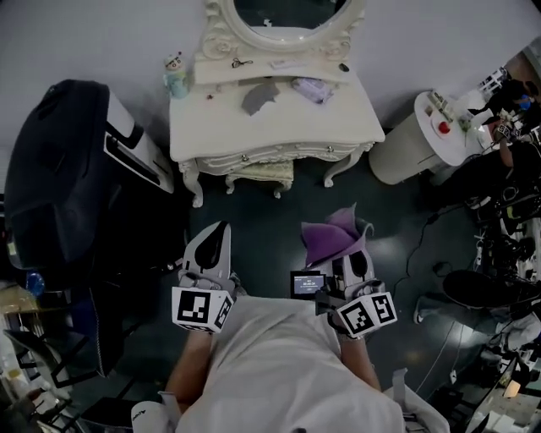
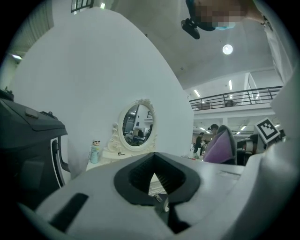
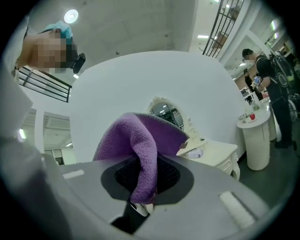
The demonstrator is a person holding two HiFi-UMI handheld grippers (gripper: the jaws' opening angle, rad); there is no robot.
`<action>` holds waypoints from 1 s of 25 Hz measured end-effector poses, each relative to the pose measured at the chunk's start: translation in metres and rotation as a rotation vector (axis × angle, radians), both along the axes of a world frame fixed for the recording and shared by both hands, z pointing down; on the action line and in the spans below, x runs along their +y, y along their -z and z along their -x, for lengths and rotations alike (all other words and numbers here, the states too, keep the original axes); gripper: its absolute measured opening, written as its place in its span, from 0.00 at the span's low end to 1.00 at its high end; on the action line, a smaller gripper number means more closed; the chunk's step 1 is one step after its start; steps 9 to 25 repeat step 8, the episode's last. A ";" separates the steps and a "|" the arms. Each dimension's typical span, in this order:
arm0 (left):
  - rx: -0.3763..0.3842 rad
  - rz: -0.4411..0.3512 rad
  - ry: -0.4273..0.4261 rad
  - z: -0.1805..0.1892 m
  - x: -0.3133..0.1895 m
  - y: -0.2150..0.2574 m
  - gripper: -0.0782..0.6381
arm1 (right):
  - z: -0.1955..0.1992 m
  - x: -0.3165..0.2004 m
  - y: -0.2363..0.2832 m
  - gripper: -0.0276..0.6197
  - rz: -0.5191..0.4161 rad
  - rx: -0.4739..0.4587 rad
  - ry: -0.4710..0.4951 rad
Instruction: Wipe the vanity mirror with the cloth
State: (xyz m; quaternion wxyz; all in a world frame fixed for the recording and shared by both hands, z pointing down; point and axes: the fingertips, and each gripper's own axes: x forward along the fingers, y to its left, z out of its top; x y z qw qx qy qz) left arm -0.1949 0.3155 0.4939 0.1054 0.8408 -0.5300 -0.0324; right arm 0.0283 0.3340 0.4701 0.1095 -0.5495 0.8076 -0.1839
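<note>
The white vanity table (image 1: 220,135) stands against the wall ahead, its oval mirror (image 1: 283,17) upright at the back. The mirror (image 2: 137,124) also shows in the left gripper view, and the mirror (image 3: 165,111) peeks over the cloth in the right gripper view. My right gripper (image 1: 342,249) is shut on a purple cloth (image 1: 334,237), well short of the table. The cloth (image 3: 136,140) drapes out over the jaws of the right gripper (image 3: 145,183). My left gripper (image 1: 220,230) hangs level beside it, shut on nothing. The left gripper (image 2: 153,180) points at the vanity.
A big black case (image 1: 68,169) stands left of the vanity, and a white round stand (image 1: 423,139) to its right. A stool (image 1: 262,173) sits under the table. On top lie a grey rag (image 1: 260,95), a figurine (image 1: 175,74) and a pale pouch (image 1: 311,87). Cables and gear crowd the right.
</note>
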 end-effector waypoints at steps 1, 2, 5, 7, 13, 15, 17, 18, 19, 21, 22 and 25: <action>-0.001 -0.003 0.016 -0.003 0.006 0.000 0.11 | -0.003 0.005 0.002 0.14 -0.015 0.000 0.010; -0.006 -0.006 0.025 -0.007 0.012 -0.001 0.11 | -0.008 0.011 0.004 0.14 -0.028 0.003 0.018; -0.022 -0.013 0.028 -0.036 0.036 -0.002 0.11 | -0.031 0.038 0.003 0.14 -0.045 0.050 0.045; -0.028 -0.016 0.019 -0.065 0.054 -0.002 0.11 | -0.053 0.056 -0.001 0.14 -0.036 0.082 0.059; -0.030 -0.017 0.013 -0.079 0.063 -0.002 0.11 | -0.065 0.065 -0.003 0.14 -0.029 0.095 0.066; -0.030 -0.017 0.013 -0.079 0.063 -0.002 0.11 | -0.065 0.065 -0.003 0.14 -0.029 0.095 0.066; -0.030 -0.017 0.013 -0.079 0.063 -0.002 0.11 | -0.065 0.065 -0.003 0.14 -0.029 0.095 0.066; -0.030 -0.017 0.013 -0.079 0.063 -0.002 0.11 | -0.065 0.065 -0.003 0.14 -0.029 0.095 0.066; -0.030 -0.017 0.013 -0.079 0.063 -0.002 0.11 | -0.065 0.065 -0.003 0.14 -0.029 0.095 0.066; -0.030 -0.017 0.013 -0.079 0.063 -0.002 0.11 | -0.065 0.065 -0.003 0.14 -0.029 0.095 0.066; -0.030 -0.017 0.013 -0.079 0.063 -0.002 0.11 | -0.065 0.065 -0.003 0.14 -0.029 0.095 0.066; -0.030 -0.017 0.013 -0.079 0.063 -0.002 0.11 | -0.065 0.065 -0.003 0.14 -0.029 0.095 0.066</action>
